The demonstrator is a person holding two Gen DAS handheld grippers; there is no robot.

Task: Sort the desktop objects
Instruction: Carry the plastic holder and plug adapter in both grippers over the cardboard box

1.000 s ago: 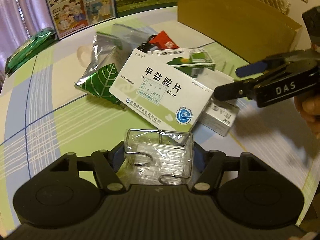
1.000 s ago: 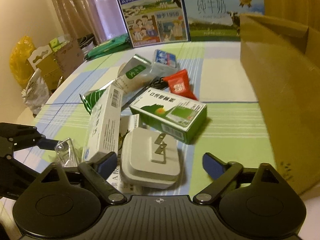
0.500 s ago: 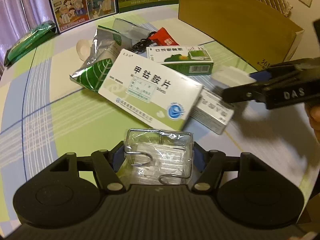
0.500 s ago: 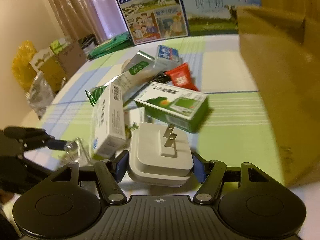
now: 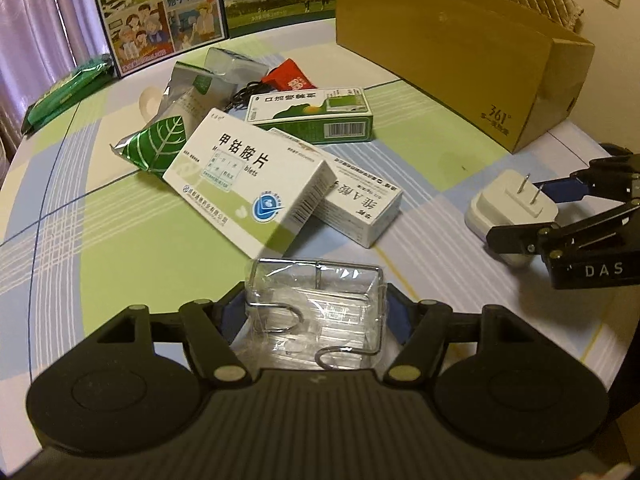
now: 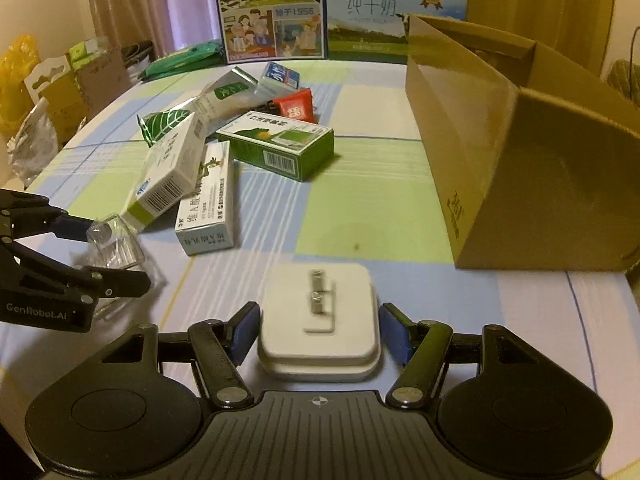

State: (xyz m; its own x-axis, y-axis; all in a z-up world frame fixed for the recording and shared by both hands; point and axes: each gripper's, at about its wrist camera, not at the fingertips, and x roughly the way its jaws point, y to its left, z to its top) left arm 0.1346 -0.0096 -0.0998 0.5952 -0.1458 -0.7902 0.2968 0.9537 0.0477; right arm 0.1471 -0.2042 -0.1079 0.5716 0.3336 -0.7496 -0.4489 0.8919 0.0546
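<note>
My left gripper [image 5: 316, 312] is shut on a clear plastic packet of metal hooks [image 5: 316, 300], held low over the table in front of the pile. In the right wrist view the left gripper [image 6: 116, 254] shows at the left edge with the clear packet [image 6: 116, 240]. My right gripper [image 6: 320, 332] is shut on a white plug adapter [image 6: 320, 312], prongs up, low over the table beside the open cardboard box [image 6: 520, 168]. From the left wrist view the right gripper [image 5: 516, 212] and the adapter [image 5: 508, 200] sit at the right.
A pile lies mid-table: a white medicine box [image 5: 248, 176] leaning on a second white box [image 5: 360, 208], a green box [image 5: 312, 114], a leaf-print foil pouch [image 5: 160, 144] and a red packet [image 5: 290, 78]. Milk cartons [image 5: 160, 16] stand at the back.
The right gripper closed on the white adapter, lifted it out of the pile and carried it right, near the cardboard box. The left gripper kept its hold on the clear packet.
</note>
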